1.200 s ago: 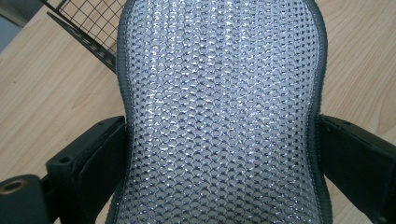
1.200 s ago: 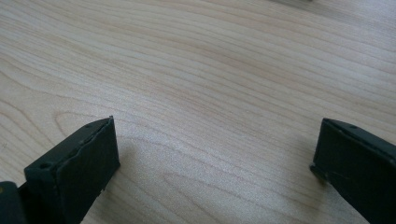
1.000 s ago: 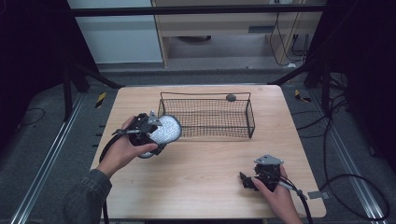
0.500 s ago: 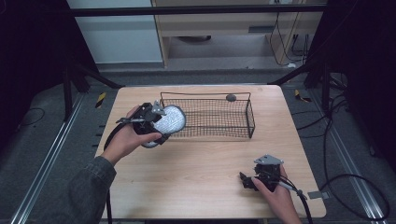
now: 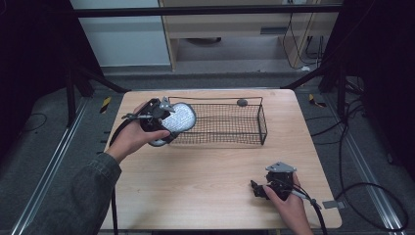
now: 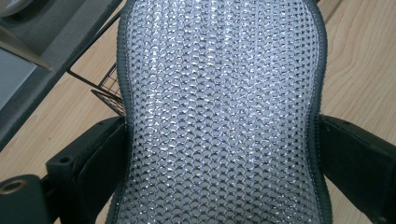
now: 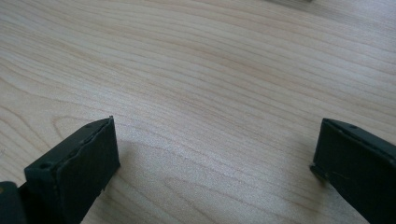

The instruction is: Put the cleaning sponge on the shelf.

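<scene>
Silver mesh pad (tongs-pinched, close-up)

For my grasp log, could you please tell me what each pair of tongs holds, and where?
The left tongs grip the silvery mesh pad across its narrowed middle, by both side edges. The right tongs stand open, holding nothing.

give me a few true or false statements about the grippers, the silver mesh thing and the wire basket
1. The left hand-held gripper is shut on the silver mesh pad. True.
2. The pad lies flat on the floor of the black wire basket. False: it is held up at the basket's left end.
3. The right hand-held gripper has its jaws apart with nothing between them. True.
4. The right hand-held gripper is reaching into the basket. False: it is low over the wooden table near the front right corner, apart from the basket.
5. A small dark object lies by the basket's far rim. True.
</scene>
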Demonstrator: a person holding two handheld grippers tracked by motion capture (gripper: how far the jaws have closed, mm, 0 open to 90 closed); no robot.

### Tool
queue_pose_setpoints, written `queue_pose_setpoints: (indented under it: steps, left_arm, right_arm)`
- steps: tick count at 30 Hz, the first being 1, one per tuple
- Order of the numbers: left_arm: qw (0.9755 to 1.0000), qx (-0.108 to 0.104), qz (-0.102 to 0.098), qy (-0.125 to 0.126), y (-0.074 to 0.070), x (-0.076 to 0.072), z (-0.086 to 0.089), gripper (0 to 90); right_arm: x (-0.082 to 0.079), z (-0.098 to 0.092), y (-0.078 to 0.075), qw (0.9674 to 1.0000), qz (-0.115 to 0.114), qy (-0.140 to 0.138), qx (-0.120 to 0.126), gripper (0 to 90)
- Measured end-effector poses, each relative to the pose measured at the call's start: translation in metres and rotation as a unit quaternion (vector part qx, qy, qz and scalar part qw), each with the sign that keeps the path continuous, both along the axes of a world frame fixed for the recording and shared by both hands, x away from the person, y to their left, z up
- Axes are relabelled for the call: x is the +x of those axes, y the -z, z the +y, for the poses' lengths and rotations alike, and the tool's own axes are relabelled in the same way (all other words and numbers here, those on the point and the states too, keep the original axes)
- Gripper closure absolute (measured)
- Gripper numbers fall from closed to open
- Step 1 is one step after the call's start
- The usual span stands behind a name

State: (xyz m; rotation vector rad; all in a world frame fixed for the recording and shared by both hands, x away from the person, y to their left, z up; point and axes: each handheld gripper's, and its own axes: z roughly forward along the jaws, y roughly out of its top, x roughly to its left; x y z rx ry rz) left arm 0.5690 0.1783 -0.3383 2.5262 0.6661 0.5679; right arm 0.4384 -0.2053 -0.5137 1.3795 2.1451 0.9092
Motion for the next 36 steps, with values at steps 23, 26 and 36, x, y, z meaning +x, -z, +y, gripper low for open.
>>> queue_pose_setpoints:
  steps: [23, 26, 36]
  left_arm:
    - [0.9908, 0.096, -0.085, 0.044, -0.008, 0.007, -0.044, 3.8]
    - [0.9877, 0.112, -0.094, 0.055, -0.001, 0.011, -0.052, 3.8]
    - [0.9863, 0.119, -0.095, 0.063, 0.006, 0.020, -0.062, 3.8]
  right_arm:
    - [0.001, 0.000, 0.000, 1.0000, 0.001, -0.003, 0.000, 0.4]
    - [0.002, 0.000, 0.000, 1.0000, 0.001, -0.001, 0.003, 0.3]
    - [0.002, 0.000, 0.000, 1.0000, 0.001, -0.002, 0.002, 0.4]
